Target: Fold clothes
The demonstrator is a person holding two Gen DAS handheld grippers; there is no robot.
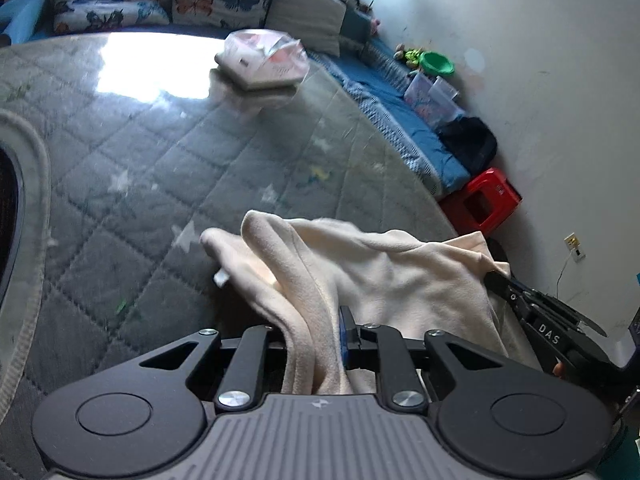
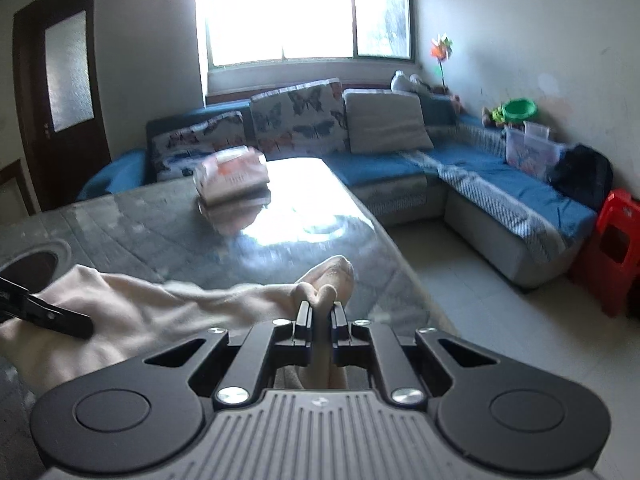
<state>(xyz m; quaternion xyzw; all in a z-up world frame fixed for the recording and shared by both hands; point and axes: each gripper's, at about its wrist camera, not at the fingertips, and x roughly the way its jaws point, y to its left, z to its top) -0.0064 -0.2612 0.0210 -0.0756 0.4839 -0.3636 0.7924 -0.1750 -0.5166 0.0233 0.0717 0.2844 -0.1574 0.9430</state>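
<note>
Cream garment [image 1: 360, 264] hangs bunched over the glass-topped table [image 1: 160, 152]. Left gripper [image 1: 320, 336] and right gripper [image 2: 320, 312] each pinch a fold of it.

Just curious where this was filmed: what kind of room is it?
Most likely a home living room: a blue corner sofa with butterfly cushions under a window, and a glass-topped table.

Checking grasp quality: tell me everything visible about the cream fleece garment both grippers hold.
The cream fleece garment looks soft, plain and unpatterned. It hangs bunched and creased between the two grippers above the grey quilted table cover. The left gripper pinches one thick fold; the right gripper clamps a narrow gathered edge, with a knob of cloth poking past its fingers. Not yet folded.
</note>
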